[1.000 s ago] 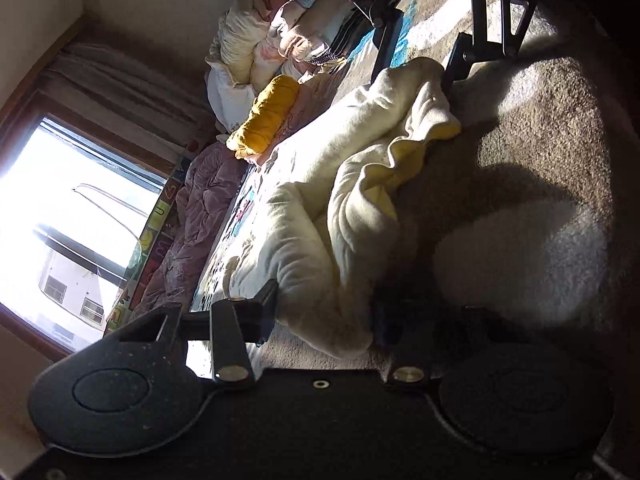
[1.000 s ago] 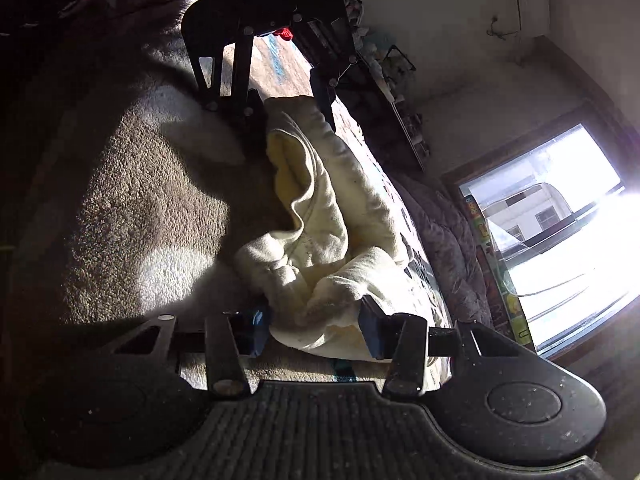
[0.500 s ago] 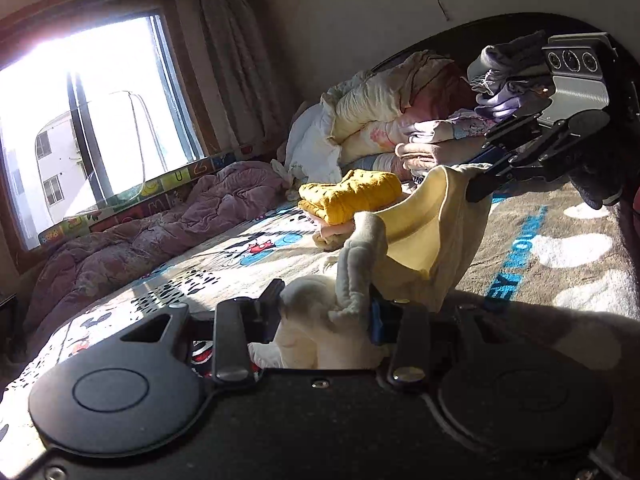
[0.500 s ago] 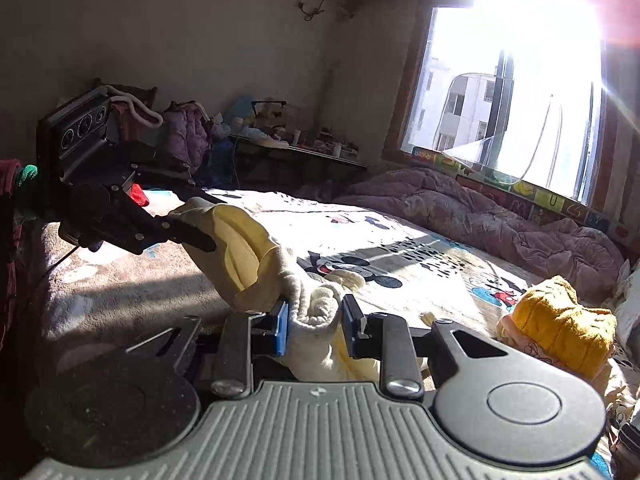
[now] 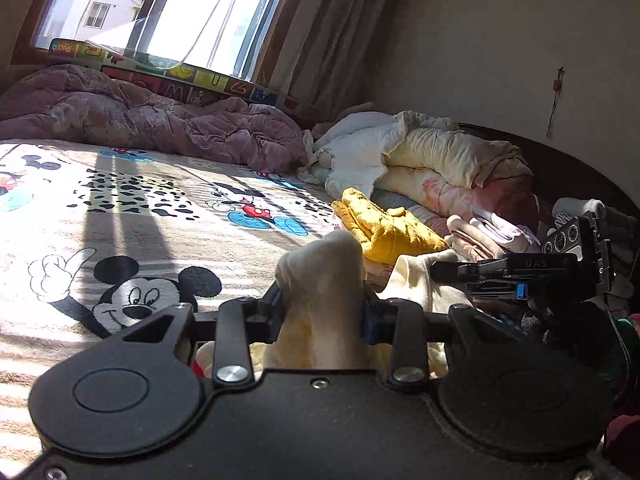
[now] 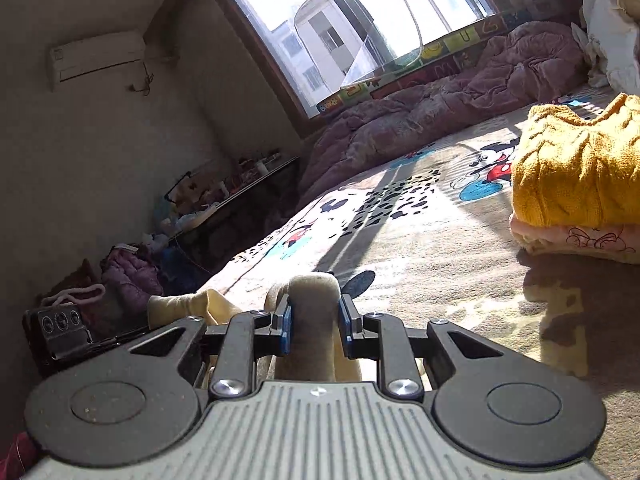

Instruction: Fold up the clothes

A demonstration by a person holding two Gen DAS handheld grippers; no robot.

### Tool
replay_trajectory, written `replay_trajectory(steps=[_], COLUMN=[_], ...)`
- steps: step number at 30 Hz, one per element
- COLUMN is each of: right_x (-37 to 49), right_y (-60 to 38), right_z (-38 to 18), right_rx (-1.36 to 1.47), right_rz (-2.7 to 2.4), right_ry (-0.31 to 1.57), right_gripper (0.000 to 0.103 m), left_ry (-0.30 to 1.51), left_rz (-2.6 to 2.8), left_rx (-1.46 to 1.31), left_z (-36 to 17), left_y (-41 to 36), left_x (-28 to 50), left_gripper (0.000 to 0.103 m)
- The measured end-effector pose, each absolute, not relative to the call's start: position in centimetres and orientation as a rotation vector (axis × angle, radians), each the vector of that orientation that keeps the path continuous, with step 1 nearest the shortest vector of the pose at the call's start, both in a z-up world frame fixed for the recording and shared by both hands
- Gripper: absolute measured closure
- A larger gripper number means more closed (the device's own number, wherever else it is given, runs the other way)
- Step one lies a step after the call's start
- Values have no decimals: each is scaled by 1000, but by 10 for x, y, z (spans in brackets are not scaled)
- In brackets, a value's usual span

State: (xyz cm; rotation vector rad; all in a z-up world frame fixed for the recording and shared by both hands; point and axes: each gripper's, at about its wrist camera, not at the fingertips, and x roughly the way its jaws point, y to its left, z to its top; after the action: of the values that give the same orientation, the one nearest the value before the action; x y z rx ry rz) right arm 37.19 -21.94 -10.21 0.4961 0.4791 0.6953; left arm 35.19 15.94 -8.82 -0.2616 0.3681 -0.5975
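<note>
A cream fleece garment [image 5: 320, 280] is held up off the bed between both grippers. My left gripper [image 5: 322, 312] is shut on one bunched end of it. My right gripper [image 6: 314, 322] is shut on another bunched end [image 6: 314, 300]. In the left wrist view the right gripper [image 5: 516, 276] shows at the right, with cream cloth [image 5: 412, 284] hanging by it. In the right wrist view the left gripper [image 6: 64, 332] shows at the lower left beside more cream cloth [image 6: 188, 306]. How the garment hangs below is hidden.
A cartoon-print bedspread [image 5: 120, 208] covers the bed. A folded yellow sweater [image 6: 576, 172] lies on a folded pink piece [image 6: 576, 240]. A purple quilt [image 5: 160, 124] lies under the window. Rolled bedding [image 5: 436, 168] is piled at the headboard. A cluttered low table [image 6: 224, 200] stands by the wall.
Both grippers have lifted the cream garment off the bed and swung to look level across it. The cloth is bunched tighter in each gripper than a second ago.
</note>
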Motion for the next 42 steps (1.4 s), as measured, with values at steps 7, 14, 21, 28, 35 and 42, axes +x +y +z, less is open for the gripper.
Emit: replay_trajectory(steps=[7, 14, 21, 28, 35, 42], right_x=[425, 436, 406, 370, 352, 343], right_y=[-229, -234, -208, -158, -135, -138], right_z=[-156, -205, -159, -145, -129, -133], right_rx=[712, 873, 591, 235, 75, 49], right_rz=[642, 568, 491, 536, 576, 560], right_ry=[572, 662, 519, 407, 338, 357], right_gripper=[79, 80, 67, 65, 58, 57], left_ry=[565, 648, 644, 645, 352, 336], left_rz=[-564, -531, -520, -518, -407, -560], left_rx=[-447, -539, -628, -687, -342, 8], left_z=[-128, -152, -152, -155, -83, -96], left_y=[171, 179, 182, 187, 182, 128], left_x=[410, 418, 422, 423, 354, 328], left_gripper=[70, 68, 64, 60, 41, 41])
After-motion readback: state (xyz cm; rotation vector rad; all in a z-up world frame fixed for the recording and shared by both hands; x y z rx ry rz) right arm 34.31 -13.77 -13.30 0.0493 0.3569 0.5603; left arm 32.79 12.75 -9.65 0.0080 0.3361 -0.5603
